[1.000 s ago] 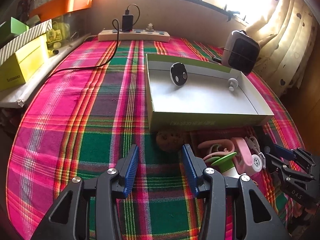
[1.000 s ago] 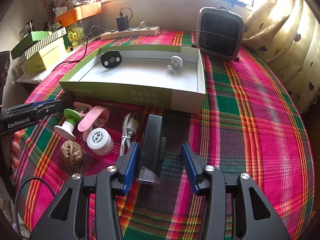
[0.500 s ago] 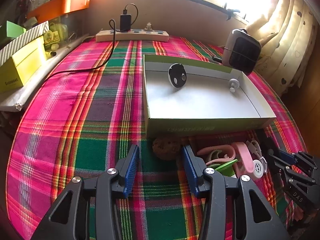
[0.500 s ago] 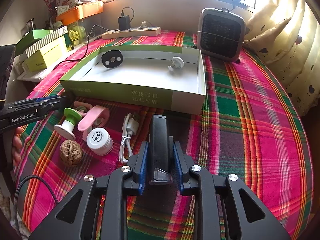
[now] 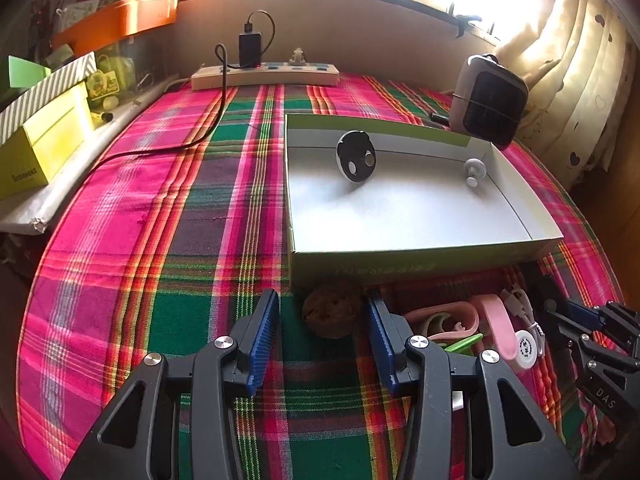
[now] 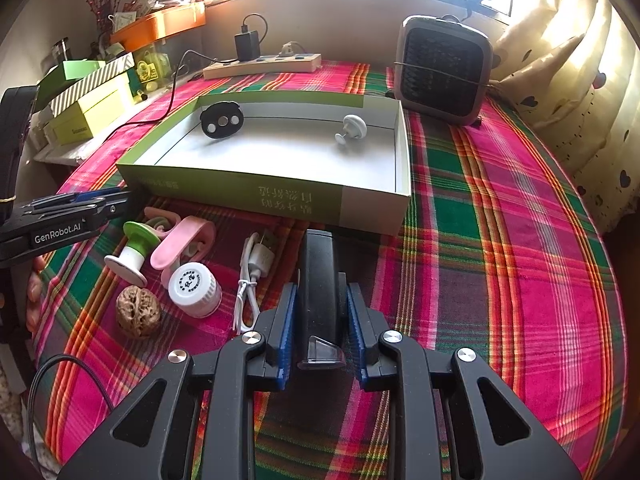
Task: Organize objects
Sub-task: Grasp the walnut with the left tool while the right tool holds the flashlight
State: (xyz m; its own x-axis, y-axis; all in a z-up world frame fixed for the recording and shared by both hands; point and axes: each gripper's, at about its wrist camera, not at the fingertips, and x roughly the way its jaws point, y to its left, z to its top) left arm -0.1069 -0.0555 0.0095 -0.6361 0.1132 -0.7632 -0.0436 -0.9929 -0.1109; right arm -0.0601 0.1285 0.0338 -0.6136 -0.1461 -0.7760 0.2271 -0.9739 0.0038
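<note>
The right hand-held gripper had just clamped onto the black stapler, readying it for the green box, while the left hand-held gripper hovered wide around the walnut.

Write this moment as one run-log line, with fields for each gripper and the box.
right gripper: shut on black stapler | left gripper: open, walnut between fingers, not gripped | box: holds black disc, white knob
</note>
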